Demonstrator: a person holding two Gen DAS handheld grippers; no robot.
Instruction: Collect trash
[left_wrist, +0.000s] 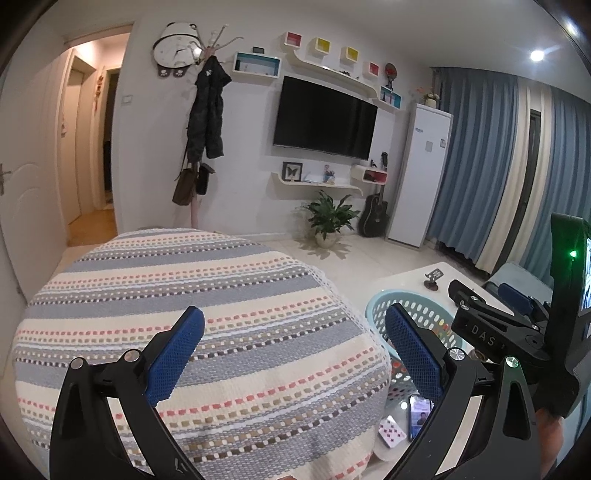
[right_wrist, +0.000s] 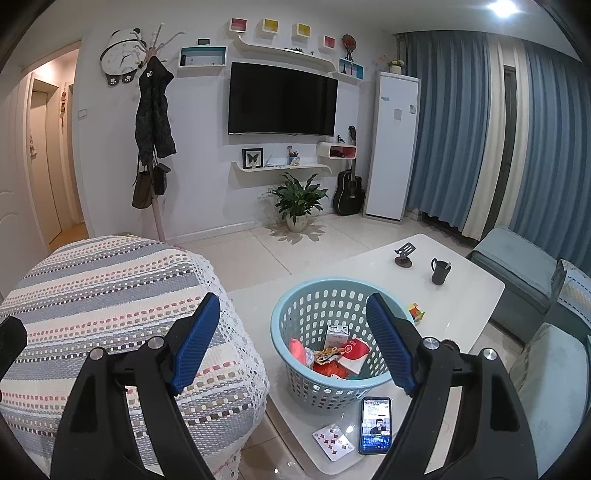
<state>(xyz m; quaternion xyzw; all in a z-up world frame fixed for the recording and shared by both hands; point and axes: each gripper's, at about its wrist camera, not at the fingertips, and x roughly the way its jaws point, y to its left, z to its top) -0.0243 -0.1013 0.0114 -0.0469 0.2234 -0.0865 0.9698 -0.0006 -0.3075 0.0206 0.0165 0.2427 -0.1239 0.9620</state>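
Two hand-held grippers, left (left_wrist: 293, 349) and right (right_wrist: 293, 341), hung wide open and empty. Trash (right_wrist: 334, 354), light crumpled wrappers and a small carton, probably soft, best pinched by an edge, lay in the basket (right_wrist: 295, 302) at centre frame on the glossy white table (right_wrist: 461, 291), sofa (right_wrist: 532, 273) at right.

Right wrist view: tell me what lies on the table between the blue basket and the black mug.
In the right wrist view, a multicoloured puzzle cube lies between the blue basket and the black mug, close beside the basket's rim. The rest of that stretch of white table is bare.
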